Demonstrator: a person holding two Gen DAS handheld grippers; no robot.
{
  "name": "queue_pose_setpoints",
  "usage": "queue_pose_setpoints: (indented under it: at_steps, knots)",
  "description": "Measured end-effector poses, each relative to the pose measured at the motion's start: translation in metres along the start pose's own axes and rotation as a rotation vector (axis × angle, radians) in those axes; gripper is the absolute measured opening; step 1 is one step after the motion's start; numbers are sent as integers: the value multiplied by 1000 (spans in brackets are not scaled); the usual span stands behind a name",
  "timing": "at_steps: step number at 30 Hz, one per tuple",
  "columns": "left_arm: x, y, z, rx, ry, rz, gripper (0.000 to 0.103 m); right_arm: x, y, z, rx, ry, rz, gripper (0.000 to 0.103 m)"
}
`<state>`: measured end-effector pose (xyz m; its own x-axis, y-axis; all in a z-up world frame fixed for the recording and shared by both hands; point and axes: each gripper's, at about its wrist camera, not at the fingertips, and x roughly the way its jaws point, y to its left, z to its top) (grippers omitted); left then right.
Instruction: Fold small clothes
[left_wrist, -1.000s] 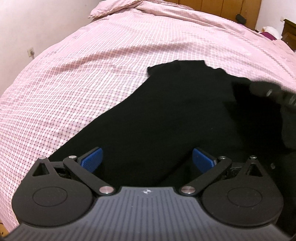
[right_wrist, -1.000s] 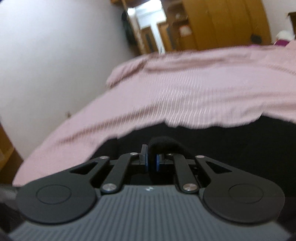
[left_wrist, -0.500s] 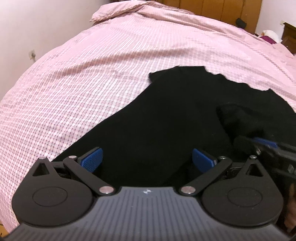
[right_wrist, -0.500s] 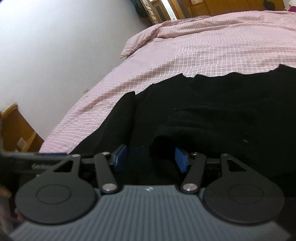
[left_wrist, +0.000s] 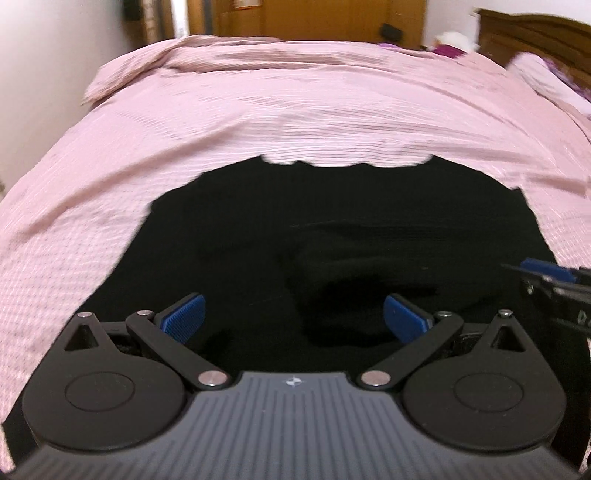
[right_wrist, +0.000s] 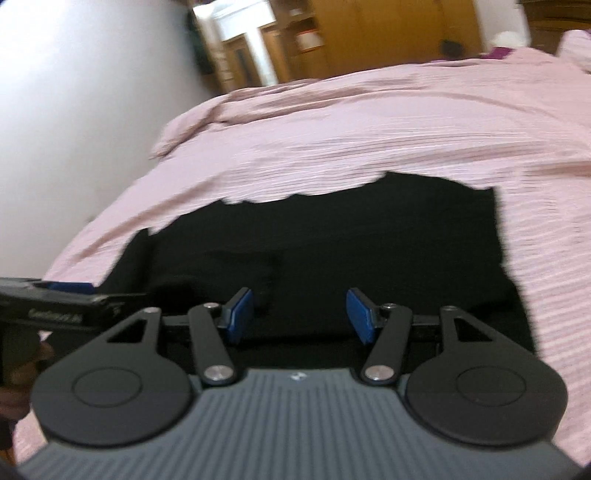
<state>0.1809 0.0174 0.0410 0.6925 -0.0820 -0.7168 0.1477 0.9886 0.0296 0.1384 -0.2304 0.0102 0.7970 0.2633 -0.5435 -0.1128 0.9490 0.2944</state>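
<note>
Looking from the left wrist: we see one black garment (left_wrist: 332, 236) spread on the pink bedspread (left_wrist: 295, 122).
Left claw (left_wrist: 293, 317): released, its two blue pads standing wide apart with nothing pinched; only cloth lies below the gap.
Garment from left claw: straight ahead and under the tips, reaching away up the bed. Its far edge is wavy, and a folded-over hump sits just ahead of the right pad.
Long axis: we judge it runs side to side across this view, though blur leaves the outline soft.
Right claw (left_wrist: 546, 271): one blue pad and dark frame poke in at the right border, just beside the garment's right edge.

Looking from the right wrist: the same single garment (right_wrist: 351, 251) fills the middle, on the same bedspread (right_wrist: 369, 122).
Right claw (right_wrist: 299, 314): released, pads parted about halfway, nothing held between them.
Garment from right claw: directly ahead and beneath, its square right corner up and to the right.
Left claw (right_wrist: 70, 287): enters from the left border, over the garment's left end, with a hand (right_wrist: 18, 354) gripping its handle.
Nearer hand: each claw sits at its own end, so we judge neither is favoured; the next fold likely needs both.
Count: one garment, two claws, one bedspread.
</note>
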Motion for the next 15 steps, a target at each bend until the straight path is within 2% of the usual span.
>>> queue_pose_setpoints:
  at_steps: [5,10,15]
  knots:
    - [28,-37,3,80,30,-16,103,-4,-30,-5,60,-2,-77,58]
    - [63,-55,3,146,71,43,103,7,-47,-9,96,26,-134,58]
    - [79,-57,6,127,83,27,103,17,-59,-16,145,61,-144,58]
